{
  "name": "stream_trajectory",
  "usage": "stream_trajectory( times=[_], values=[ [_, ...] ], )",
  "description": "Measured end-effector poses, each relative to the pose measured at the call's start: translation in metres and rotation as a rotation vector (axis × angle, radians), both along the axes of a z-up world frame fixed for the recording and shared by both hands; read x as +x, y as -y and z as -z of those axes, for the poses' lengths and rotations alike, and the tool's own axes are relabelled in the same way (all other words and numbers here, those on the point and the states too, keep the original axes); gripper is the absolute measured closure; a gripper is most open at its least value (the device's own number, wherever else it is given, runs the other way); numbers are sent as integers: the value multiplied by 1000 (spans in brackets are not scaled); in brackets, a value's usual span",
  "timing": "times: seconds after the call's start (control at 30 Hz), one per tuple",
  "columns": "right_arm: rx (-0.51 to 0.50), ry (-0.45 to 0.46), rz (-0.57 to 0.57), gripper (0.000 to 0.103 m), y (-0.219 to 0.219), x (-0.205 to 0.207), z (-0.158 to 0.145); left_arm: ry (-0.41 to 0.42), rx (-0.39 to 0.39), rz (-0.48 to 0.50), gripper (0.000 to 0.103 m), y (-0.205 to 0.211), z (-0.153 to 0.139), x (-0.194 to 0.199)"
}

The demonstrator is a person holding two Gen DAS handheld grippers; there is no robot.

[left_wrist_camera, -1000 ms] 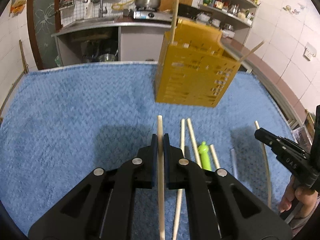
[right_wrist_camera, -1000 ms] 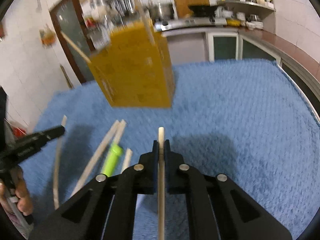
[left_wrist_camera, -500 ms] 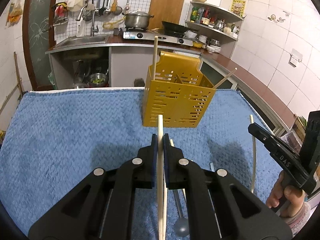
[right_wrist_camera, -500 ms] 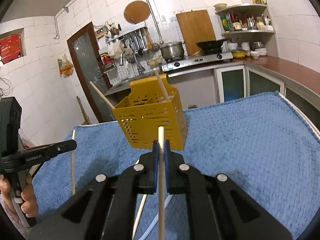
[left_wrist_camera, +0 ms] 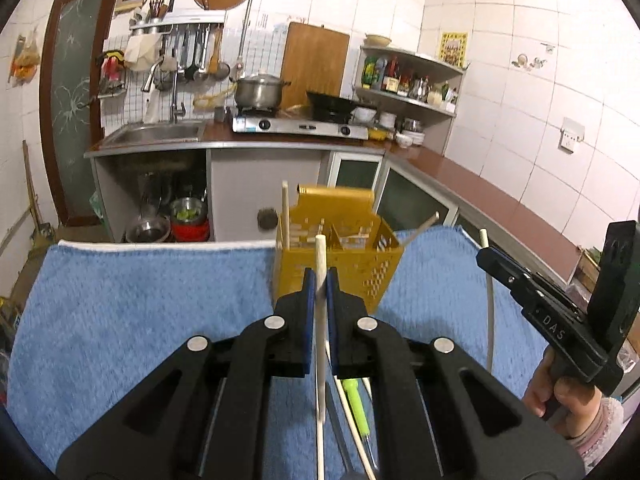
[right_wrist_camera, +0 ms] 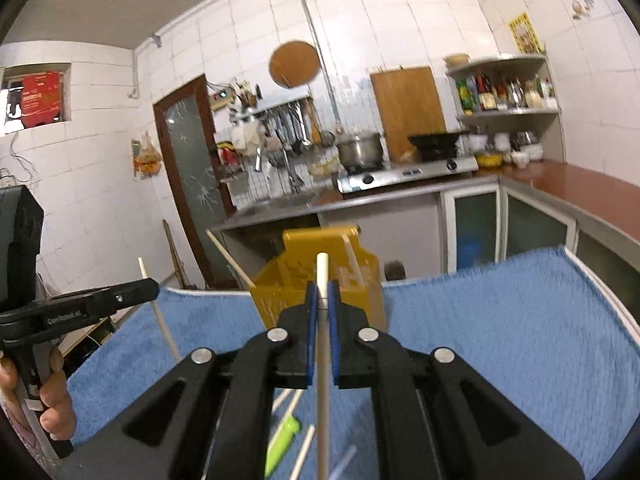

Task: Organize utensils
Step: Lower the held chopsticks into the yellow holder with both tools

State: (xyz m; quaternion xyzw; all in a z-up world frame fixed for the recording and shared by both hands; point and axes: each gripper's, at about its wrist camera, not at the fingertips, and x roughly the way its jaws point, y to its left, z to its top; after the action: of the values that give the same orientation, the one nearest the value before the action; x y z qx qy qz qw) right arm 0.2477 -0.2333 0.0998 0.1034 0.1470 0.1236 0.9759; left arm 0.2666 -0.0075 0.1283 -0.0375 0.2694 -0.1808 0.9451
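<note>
A yellow slotted utensil caddy (left_wrist_camera: 340, 256) (right_wrist_camera: 320, 280) stands on the blue towel (left_wrist_camera: 140, 300) (right_wrist_camera: 500, 320), with two pale chopsticks leaning in it. My left gripper (left_wrist_camera: 318, 280) is shut on a pale chopstick (left_wrist_camera: 320, 360), held above the towel just in front of the caddy. My right gripper (right_wrist_camera: 322, 296) is shut on another pale chopstick (right_wrist_camera: 323, 360), also lifted and facing the caddy. Each gripper shows in the other's view: the right one (left_wrist_camera: 486, 254) at the right edge, the left one (right_wrist_camera: 152, 286) at the left edge. Below lie more chopsticks (right_wrist_camera: 302, 446) and a green-handled utensil (left_wrist_camera: 356, 400) (right_wrist_camera: 282, 444).
Behind the towel runs a kitchen counter with a sink (left_wrist_camera: 160, 134), a gas stove (left_wrist_camera: 300, 124) bearing a pot and a wok, and corner shelves (left_wrist_camera: 408, 92) of bottles. A red-brown counter (left_wrist_camera: 480, 188) flanks the right side. A person's hands (left_wrist_camera: 568, 400) hold the gripper handles.
Both grippers have risen with their chopsticks and tipped up toward level. The caddy now sits lower and smaller in both views, and the loose utensils have dropped to the bottom edge.
</note>
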Motion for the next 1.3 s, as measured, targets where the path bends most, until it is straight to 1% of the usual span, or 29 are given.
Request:
stream_trajectory(
  times=[0.1,0.27,0.43,0.57,0.67,0.73,0.8,0.9,0.97,1.17,1.3],
  values=[
    [-28,31,-2,97,-5,6,-7,23,-4,2,99,1,-10,5],
    [11,61,-1,97,-3,17,-12,60,-9,10,99,4,-30,13],
    [18,108,27,97,-3,31,-23,111,-4,5,99,8,-56,23],
    [40,207,69,97,-2,41,-46,163,-17,-6,99,11,-81,33],
    [69,307,106,97,0,49,-68,219,-11,-8,99,16,-102,36],
    [77,358,129,97,-3,54,-78,255,-3,-15,99,20,-113,39],
    [78,414,172,97,-6,61,-85,274,-14,-26,99,22,-120,46],
    [49,476,236,97,-12,75,-87,278,-21,-43,99,27,-116,62],
    [42,489,260,97,-12,85,-83,289,-12,-62,99,30,-105,72],
    [58,464,290,97,-6,110,-64,281,8,-72,99,37,-70,97],
    [-2,446,297,97,-9,116,-43,257,25,-71,99,42,-47,109]
  ],
)
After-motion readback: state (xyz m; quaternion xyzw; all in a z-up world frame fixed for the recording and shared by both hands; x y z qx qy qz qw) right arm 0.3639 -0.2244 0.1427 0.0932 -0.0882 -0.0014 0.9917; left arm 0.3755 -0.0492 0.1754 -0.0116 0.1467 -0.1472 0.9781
